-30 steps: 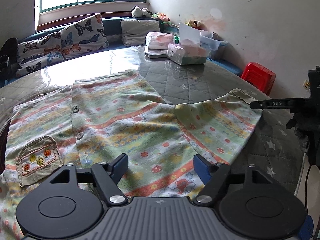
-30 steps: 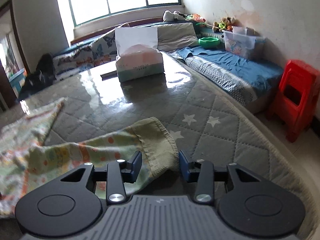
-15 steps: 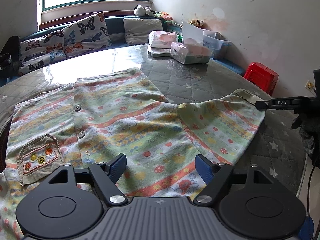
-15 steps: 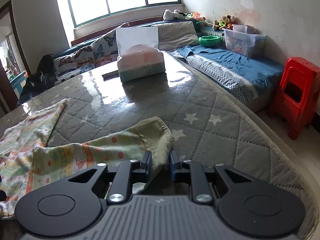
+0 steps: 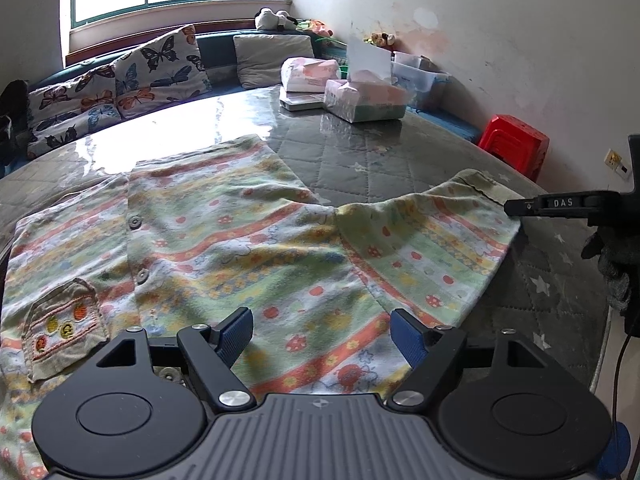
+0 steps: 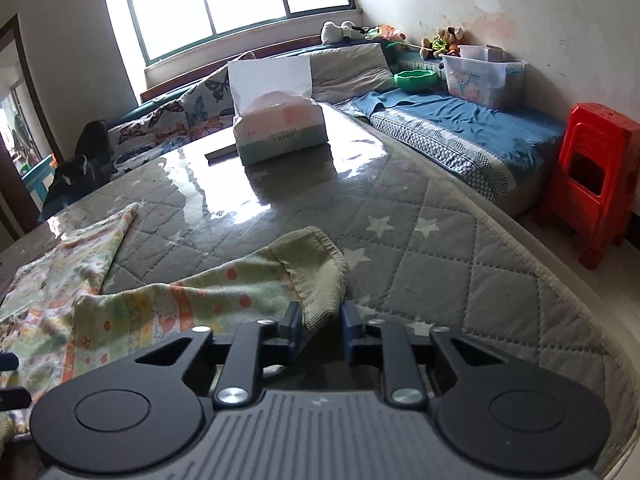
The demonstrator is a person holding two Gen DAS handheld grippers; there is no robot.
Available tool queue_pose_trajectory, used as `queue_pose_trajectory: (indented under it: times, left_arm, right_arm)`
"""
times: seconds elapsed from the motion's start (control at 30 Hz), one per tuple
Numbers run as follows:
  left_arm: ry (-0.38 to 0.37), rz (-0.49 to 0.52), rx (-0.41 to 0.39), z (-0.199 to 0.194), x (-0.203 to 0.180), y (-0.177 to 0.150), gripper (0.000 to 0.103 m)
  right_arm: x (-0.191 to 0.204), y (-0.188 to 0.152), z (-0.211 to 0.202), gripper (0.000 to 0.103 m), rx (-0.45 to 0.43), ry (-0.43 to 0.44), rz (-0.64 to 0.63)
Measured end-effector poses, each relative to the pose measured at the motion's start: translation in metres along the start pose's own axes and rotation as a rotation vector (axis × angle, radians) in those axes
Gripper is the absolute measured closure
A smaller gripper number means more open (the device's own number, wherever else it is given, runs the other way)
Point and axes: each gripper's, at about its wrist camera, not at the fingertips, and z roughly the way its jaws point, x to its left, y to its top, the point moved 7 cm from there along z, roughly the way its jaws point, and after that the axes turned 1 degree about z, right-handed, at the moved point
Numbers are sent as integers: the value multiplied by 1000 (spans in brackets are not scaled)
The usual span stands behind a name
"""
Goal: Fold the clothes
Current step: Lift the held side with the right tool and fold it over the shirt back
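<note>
A child's striped, patterned shirt [image 5: 248, 240] with buttons and a chest pocket [image 5: 64, 320] lies spread on the quilted grey table [image 5: 360, 152]. My left gripper [image 5: 322, 330] is open and hovers over the shirt's near hem. My right gripper [image 6: 320, 322] is shut on the ribbed cuff [image 6: 320, 276] of the shirt's sleeve [image 6: 192, 304], which is lifted slightly off the table. The right gripper also shows in the left wrist view [image 5: 516, 207], pinching the sleeve end at the right.
A tissue box [image 6: 280, 128] and a wrapped pack [image 5: 308, 74] stand at the table's far side. A red plastic stool [image 6: 592, 176] stands beyond the table's right edge. A bench with butterfly cushions [image 5: 120, 84] and a plastic bin [image 6: 480, 76] runs along the walls.
My right gripper has closed on the sleeve cuff and lifted it slightly. My left gripper has stayed open over the hem, drifting a little.
</note>
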Motion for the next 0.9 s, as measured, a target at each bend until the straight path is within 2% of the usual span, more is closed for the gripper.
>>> queue_pose_trajectory:
  times: [0.2, 0.43, 0.7, 0.9]
  left_arm:
    - [0, 17, 15, 6, -4, -2, 25]
    - [-6, 43, 18, 10, -10, -5, 25]
    - [-4, -4, -23, -12, 7, -7, 25]
    - [64, -88, -92, -48, 49, -14, 23]
  right_arm:
    - [4, 11, -15, 93, -46, 18, 14]
    - [36, 40, -47, 94, -126, 84, -36]
    - [112, 70, -78, 95, -196, 216, -157]
    - [197, 75, -88, 95, -201, 346, -291]
